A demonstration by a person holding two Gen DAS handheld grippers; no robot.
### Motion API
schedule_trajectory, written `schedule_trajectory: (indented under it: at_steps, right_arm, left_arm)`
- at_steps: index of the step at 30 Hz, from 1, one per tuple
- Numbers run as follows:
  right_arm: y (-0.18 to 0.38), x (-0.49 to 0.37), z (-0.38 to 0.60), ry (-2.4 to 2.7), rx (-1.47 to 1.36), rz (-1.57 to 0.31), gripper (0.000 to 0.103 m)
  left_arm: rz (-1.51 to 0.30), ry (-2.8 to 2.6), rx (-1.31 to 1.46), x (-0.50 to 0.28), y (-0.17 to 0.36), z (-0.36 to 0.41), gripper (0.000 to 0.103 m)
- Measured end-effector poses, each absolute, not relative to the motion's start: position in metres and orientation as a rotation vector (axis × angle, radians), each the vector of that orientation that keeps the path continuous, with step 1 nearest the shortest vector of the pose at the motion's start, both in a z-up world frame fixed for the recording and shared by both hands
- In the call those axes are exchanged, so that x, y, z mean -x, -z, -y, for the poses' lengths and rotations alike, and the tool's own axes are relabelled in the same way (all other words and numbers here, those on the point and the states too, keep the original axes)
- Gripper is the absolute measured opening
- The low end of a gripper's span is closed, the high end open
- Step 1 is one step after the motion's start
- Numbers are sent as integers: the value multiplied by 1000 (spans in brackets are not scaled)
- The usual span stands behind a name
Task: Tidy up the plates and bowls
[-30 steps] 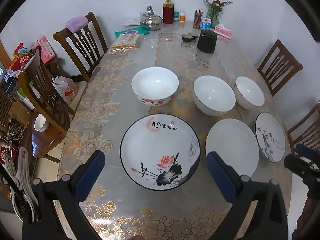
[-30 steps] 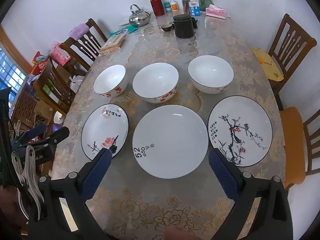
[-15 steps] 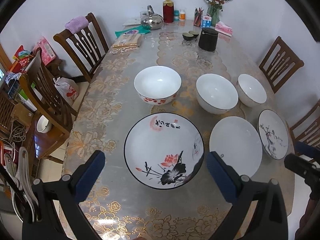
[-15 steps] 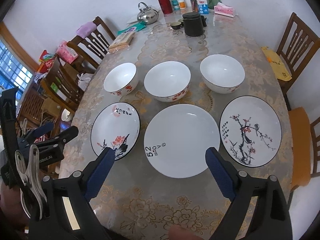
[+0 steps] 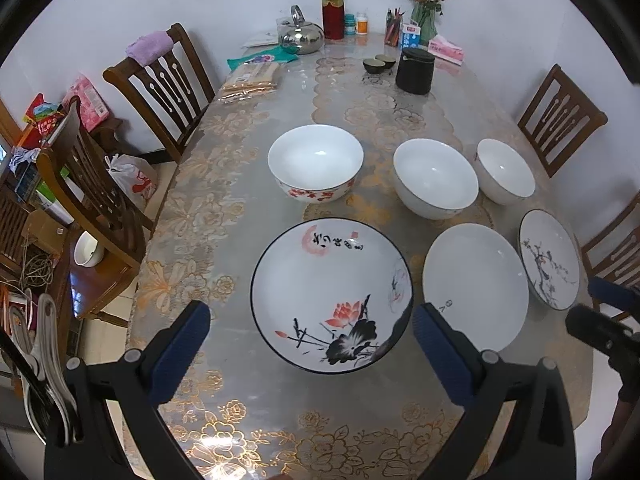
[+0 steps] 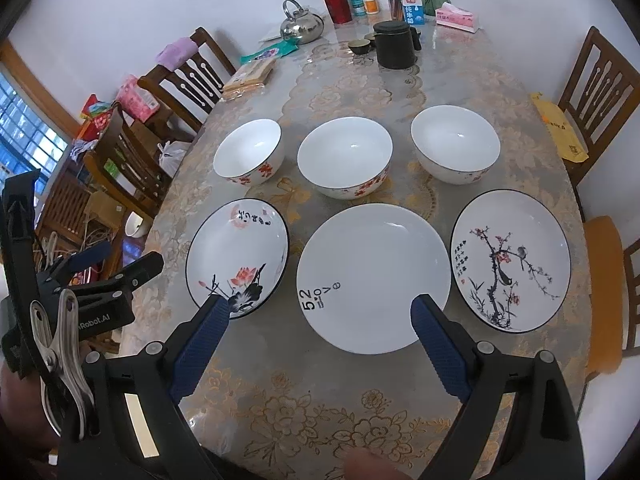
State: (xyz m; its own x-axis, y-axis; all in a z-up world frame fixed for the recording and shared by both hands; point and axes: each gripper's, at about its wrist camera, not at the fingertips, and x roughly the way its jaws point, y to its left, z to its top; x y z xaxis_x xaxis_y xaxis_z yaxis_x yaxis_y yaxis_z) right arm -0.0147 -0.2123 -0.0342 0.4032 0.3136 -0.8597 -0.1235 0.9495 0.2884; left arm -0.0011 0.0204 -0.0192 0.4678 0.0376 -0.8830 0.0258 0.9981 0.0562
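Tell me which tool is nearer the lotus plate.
Left. The left tool hangs open right over the lotus plate; the right tool sits over the plain plate beside it.

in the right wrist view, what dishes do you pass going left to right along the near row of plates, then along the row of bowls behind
Plates: lotus plate → plain white plate with "52 love" → plum-branch plate. Bowls: left bowl → middle bowl → right bowl.
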Motion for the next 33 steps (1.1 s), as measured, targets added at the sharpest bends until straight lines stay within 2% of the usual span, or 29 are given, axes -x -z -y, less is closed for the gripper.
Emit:
schedule_trajectory:
  at_steps: [10,12,13,14,15,16,33]
  right_arm:
    - [36,13,211,-269,-188,-1122,95]
    - [37,13,210,-273,-184,-1120,90]
    - [38,13,209,-272,-182,-1120,80]
    - [38,13,209,-271,-181,-1124,77]
    - [38,12,209,-271,-183,-1128,77]
    - [39,12,209,-270,-190,-1131,77]
    - [43,4,212,-243,-226,-1127,77]
  left_arm:
    - [-1126,-20,-88,-1,20,-25,103]
    - [-1125,-17,-93,-1,20,-24,99]
    - [-1126,-13,-98,0,20,-23,98]
    - [-1131,-12,-106,0,21,-23,94]
    - [-1128,-14,-108,0,22,-22,88]
    - [-1127,-15,-106,0,23,-23,85]
    - [-1110,59,-37,-11,23,-35,85]
